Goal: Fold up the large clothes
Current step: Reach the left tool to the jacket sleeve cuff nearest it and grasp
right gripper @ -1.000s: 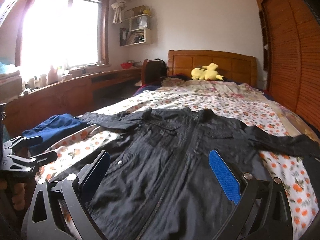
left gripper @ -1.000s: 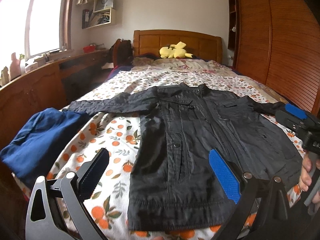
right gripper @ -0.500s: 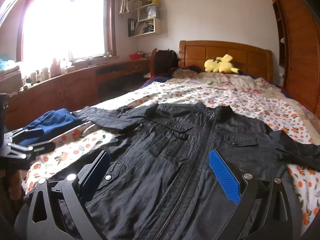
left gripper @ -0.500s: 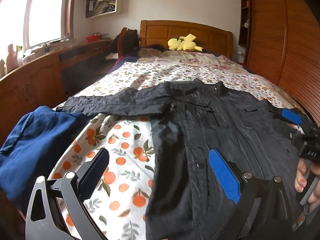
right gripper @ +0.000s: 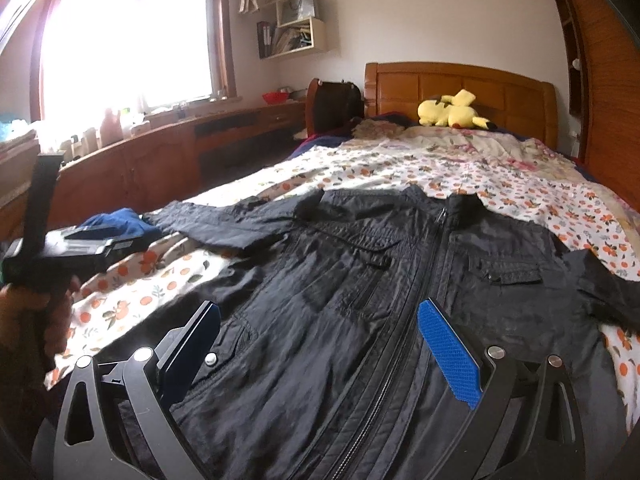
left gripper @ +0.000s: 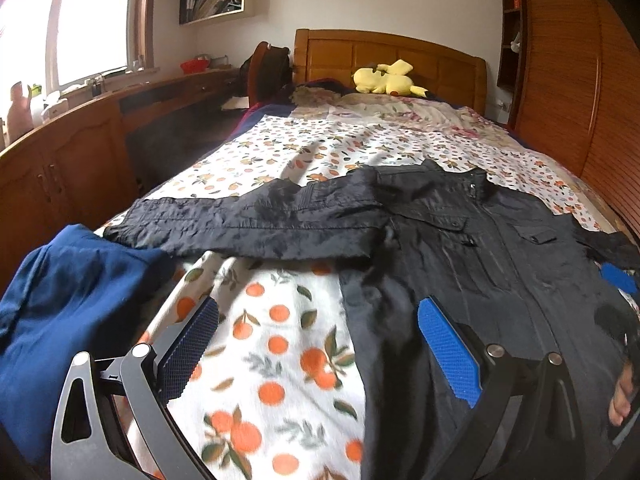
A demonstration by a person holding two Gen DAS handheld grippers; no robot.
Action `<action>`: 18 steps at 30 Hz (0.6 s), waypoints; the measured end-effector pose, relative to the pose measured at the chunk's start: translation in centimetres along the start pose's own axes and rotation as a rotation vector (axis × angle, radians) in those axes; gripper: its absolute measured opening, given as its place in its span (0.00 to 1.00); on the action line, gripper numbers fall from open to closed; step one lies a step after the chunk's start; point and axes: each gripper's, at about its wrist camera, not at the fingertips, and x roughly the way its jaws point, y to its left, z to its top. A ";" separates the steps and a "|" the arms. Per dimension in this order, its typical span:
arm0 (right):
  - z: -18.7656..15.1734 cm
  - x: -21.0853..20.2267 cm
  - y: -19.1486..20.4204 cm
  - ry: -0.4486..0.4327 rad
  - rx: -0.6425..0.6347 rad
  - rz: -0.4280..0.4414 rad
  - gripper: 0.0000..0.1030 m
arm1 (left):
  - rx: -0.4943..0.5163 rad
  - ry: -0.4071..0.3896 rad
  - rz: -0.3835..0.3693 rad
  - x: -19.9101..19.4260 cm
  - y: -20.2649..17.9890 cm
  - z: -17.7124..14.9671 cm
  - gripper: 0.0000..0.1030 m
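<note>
Orange-print bedding (left gripper: 280, 344) covers a wooden bed, and the black jacket (right gripper: 360, 320) lies face up across its near half, zipped, collar toward the headboard (right gripper: 460, 80). Over the last second both cameras have pushed in from the foot of the bed: the hem has dropped out of view and the chest pockets now sit close ahead, so I judge the approach nearly over and the first fold not begun. The left gripper (left gripper: 316, 348) hovers over the bedding just beside the jacket's left side seam, released and empty; the right gripper (right gripper: 320, 344) hangs over the zip, also spread wide with nothing between its pads. One sleeve (left gripper: 248, 224) stretches toward the navy garment (left gripper: 68, 320) heaped at the bed's left edge; the other trails toward the wardrobe side. Bare bedding between collar and headboard leaves room
</note>
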 end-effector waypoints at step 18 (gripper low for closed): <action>-1.2 1.7 0.0 0.046 -0.005 -0.004 0.93 | -0.144 0.162 0.028 12.4 6.1 3.2 0.77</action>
